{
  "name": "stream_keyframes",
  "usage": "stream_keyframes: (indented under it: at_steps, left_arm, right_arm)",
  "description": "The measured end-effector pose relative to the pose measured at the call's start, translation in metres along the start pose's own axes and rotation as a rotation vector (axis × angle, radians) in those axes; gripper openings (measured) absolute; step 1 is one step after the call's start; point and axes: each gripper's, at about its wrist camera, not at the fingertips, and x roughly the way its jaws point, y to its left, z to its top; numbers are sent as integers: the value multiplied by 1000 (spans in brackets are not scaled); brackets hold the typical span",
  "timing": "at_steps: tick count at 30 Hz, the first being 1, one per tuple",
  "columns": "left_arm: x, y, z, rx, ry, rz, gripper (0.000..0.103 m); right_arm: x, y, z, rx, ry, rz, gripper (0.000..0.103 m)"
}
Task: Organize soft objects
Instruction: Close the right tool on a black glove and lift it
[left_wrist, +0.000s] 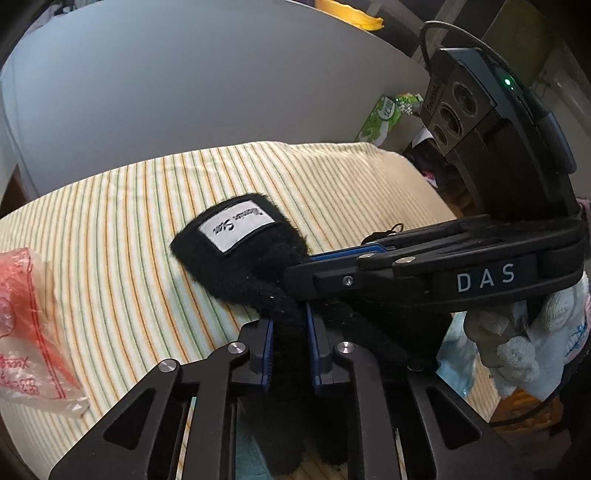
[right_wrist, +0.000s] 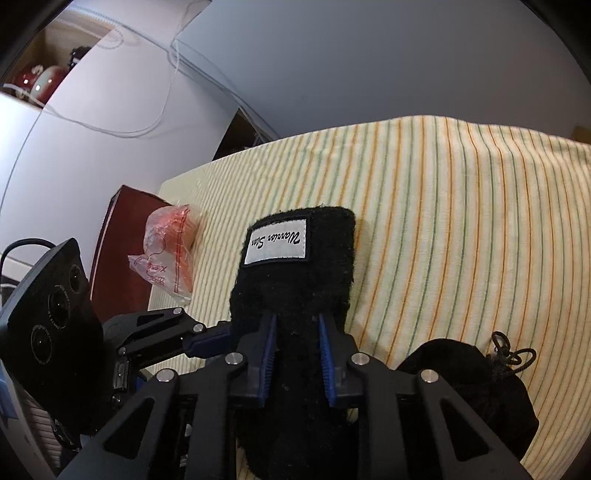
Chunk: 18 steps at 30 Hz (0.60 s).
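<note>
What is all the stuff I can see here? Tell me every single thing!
fuzzy scarf: one, black with a white label, lying on the striped cloth, pinched by both grippers
striped cloth: one, cream with orange and green lines, spread under everything
plastic bag: one, clear with red print, on the cloth's left edge
drawstring pouch: one, black, on the cloth at the right
tissue box: one, green and white, beyond the cloth's far corner
white cables: a few, hanging on the wall
left gripper: black with blue pads, shut on the scarf
right gripper: black with blue pads, shut on the scarf
gloved hand: one, white glove, holding the right gripper
</note>
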Motion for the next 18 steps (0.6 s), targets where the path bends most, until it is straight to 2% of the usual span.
stream_keyframes:
  at_steps: [9,18]
  left_arm:
    - [-44,-14,-2,18,-99,-4,12]
    - [-116,-38,-10,59,-238,0,12]
  right_arm:
    - [-34,21,-9,-9,-69,47,15]
    - [-91,73,-25,-80,-188,63,15]
